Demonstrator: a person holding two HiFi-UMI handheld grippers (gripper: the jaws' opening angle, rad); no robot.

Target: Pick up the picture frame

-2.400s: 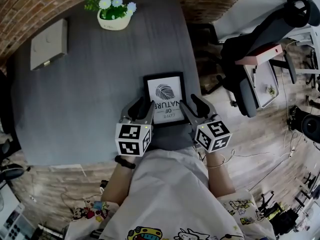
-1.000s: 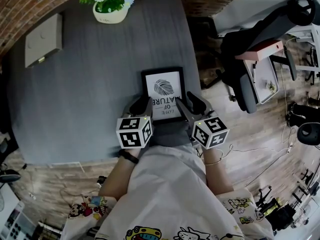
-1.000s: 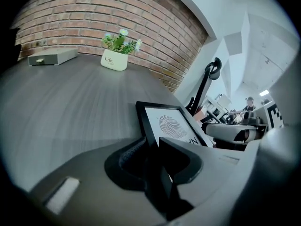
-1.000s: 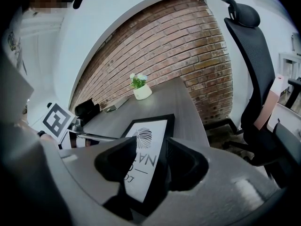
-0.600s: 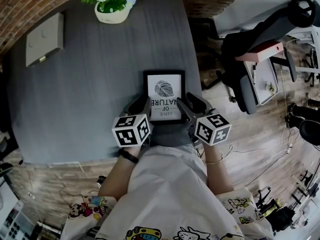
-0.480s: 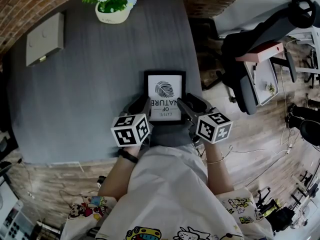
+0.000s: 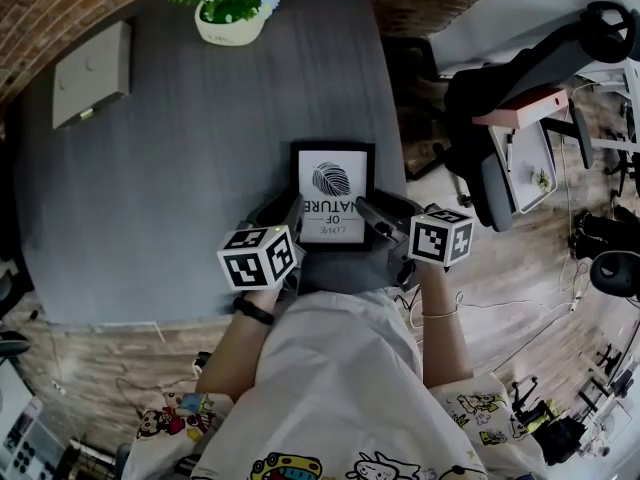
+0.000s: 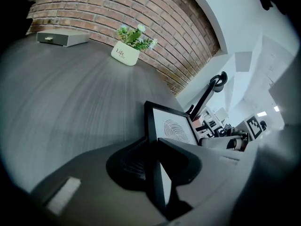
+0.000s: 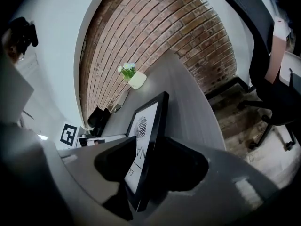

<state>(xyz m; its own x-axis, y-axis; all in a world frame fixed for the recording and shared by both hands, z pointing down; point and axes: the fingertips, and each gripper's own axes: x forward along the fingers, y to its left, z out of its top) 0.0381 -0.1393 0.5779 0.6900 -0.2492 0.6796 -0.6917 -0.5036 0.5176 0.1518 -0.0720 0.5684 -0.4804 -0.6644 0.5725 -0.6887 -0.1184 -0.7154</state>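
Wall: red brick (image 8: pixel 141 18) is seen behind the table's far edge, and a plain white wall (image 9: pixel 56 41) is joined onto it.
Floor: wood-look planks (image 7: pixel 520 258) are laid all over.
Table: a dark grey top (image 7: pixel 150 188) with a streaky grain is set against the brick.
Chair: a black office chair (image 7: pixel 520 68) is parked off the table's right side.
Table decor: a white flower pot (image 7: pixel 232 20) and a flat grey box (image 7: pixel 92 73) are kept at the far end, well apart.
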